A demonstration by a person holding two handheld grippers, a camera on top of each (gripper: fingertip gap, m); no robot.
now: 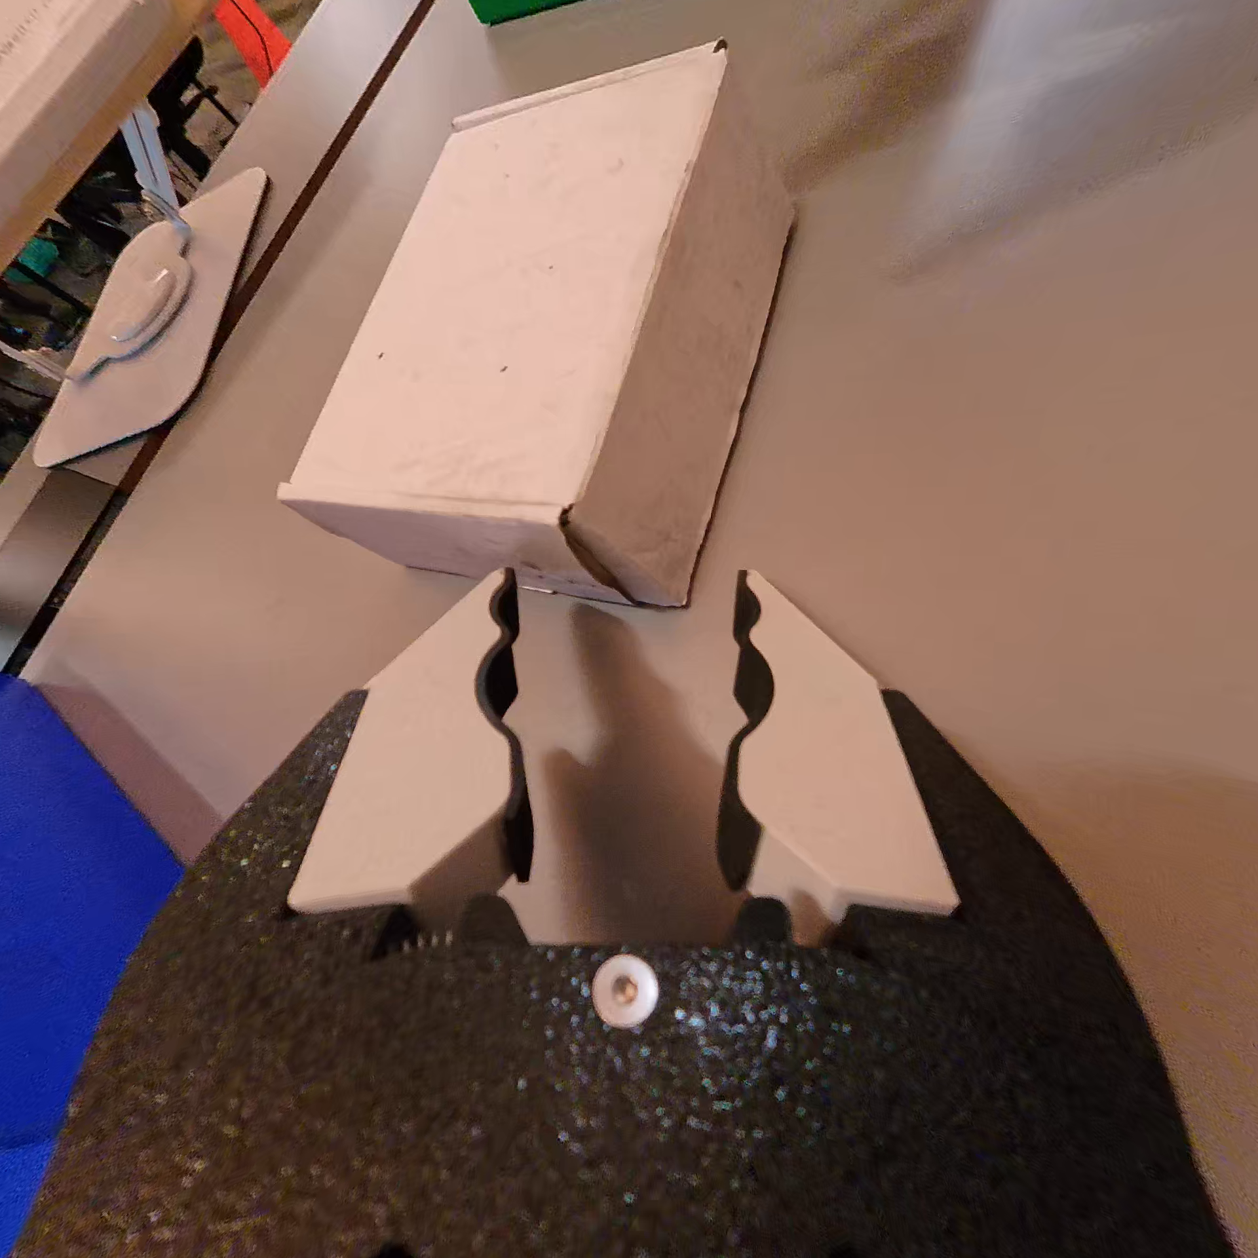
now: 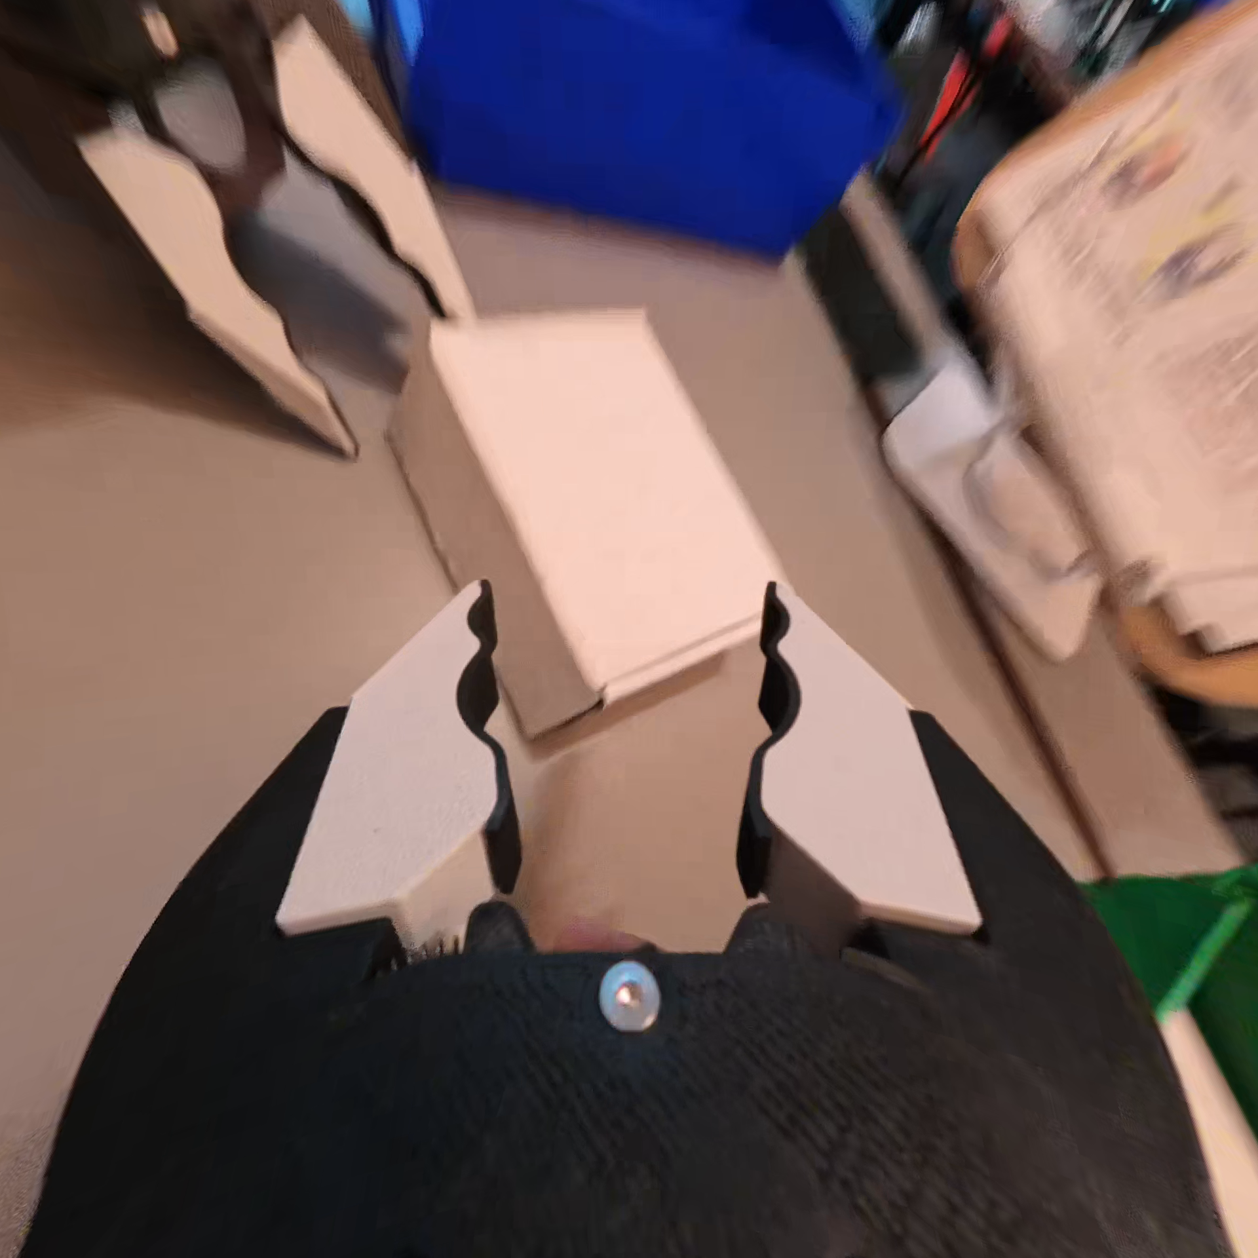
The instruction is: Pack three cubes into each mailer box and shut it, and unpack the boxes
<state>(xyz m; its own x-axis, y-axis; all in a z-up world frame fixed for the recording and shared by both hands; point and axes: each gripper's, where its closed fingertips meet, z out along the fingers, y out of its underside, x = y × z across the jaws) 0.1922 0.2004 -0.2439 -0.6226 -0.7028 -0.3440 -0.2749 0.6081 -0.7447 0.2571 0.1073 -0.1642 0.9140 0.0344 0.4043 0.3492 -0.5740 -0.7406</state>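
Jaws of both the left gripper [image 1: 626, 578] and right gripper [image 2: 626, 589] stand spread, empty. Closed white mailer box [image 1: 517, 327] lies on the counter [image 1: 987, 476] between them. Judged light, thin-walled, crushable cardboard; grip the lid's front edge.

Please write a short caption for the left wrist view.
Open left gripper faces a closed white mailer box on the beige table.
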